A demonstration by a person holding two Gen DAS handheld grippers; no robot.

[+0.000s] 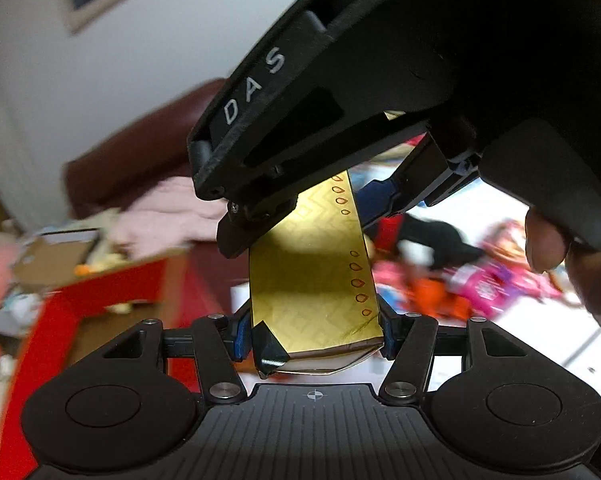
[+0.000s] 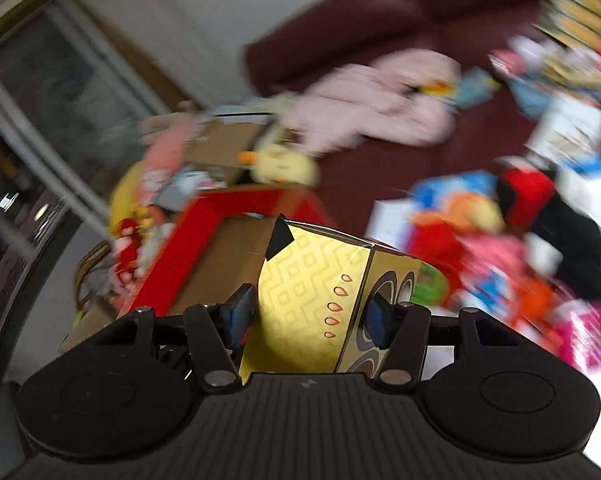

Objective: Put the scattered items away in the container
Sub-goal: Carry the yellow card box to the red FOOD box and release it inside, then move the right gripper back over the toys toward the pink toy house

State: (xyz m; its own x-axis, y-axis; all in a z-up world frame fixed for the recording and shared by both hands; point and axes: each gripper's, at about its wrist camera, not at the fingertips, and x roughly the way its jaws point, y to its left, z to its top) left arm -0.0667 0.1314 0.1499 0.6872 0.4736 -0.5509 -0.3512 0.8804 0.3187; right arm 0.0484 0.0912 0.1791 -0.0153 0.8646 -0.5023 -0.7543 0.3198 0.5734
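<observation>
At the left of both views stands the red container (image 1: 80,304) (image 2: 204,248), its red rim around a brown cardboard floor; a small pale item lies on that floor near the far rim. Beyond its far edge sits a yellow plush duck (image 2: 280,166) beside an open cardboard box (image 1: 48,256), and a pink garment (image 2: 380,100) lies on the dark red sofa (image 2: 340,20).

In the middle the gold box (image 1: 312,276) (image 2: 300,292) hangs in the air, held from both ends — the left gripper (image 1: 312,334) is clamped on its near end, blue pads against both side edges, and the right gripper (image 2: 306,318) pinches the other end across two faces. In the left view the right gripper's black body comes in from above.

To the right, blurred toys (image 2: 500,240) — red, orange, pink and black — crowd a white surface (image 1: 540,332), leaving little bare room.
</observation>
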